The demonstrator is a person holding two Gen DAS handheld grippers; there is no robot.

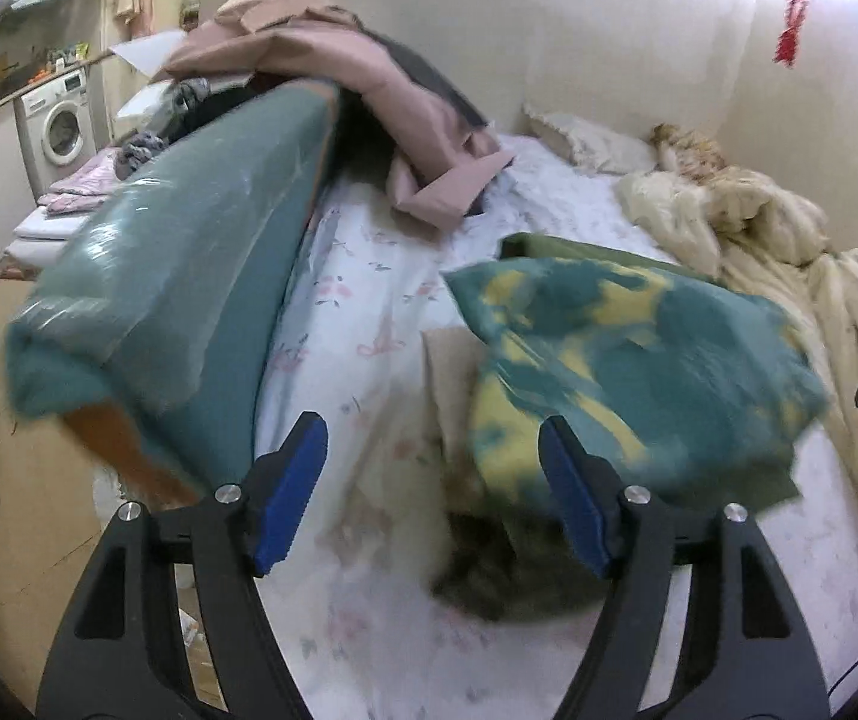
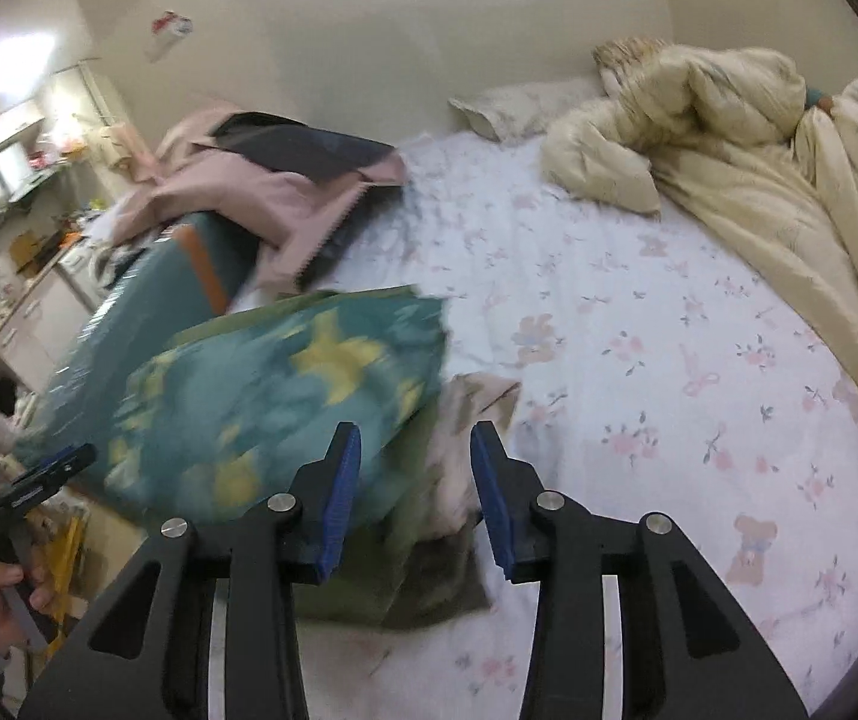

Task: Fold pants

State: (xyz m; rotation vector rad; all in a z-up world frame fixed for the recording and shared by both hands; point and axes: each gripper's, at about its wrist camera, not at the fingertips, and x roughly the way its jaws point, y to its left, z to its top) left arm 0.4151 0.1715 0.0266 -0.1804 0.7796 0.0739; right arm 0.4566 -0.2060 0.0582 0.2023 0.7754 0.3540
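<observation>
Pants [image 1: 639, 360]: teal with yellow patches, blurred, lying bunched on a small heap of folded clothes [image 2: 459, 420] at the near left part of the bed [image 2: 639, 330].
Left claw [image 1: 432, 489]: released, fingers wide apart, nothing between them, above the sheet just left of the pants.
Right claw [image 2: 416, 495]: released, empty, over the near edge of the heap.
Far right: cream duvet [image 2: 729, 138], crumpled.
Far left: pink garment [image 1: 333, 54] on the teal bed board [image 1: 189, 252].
</observation>
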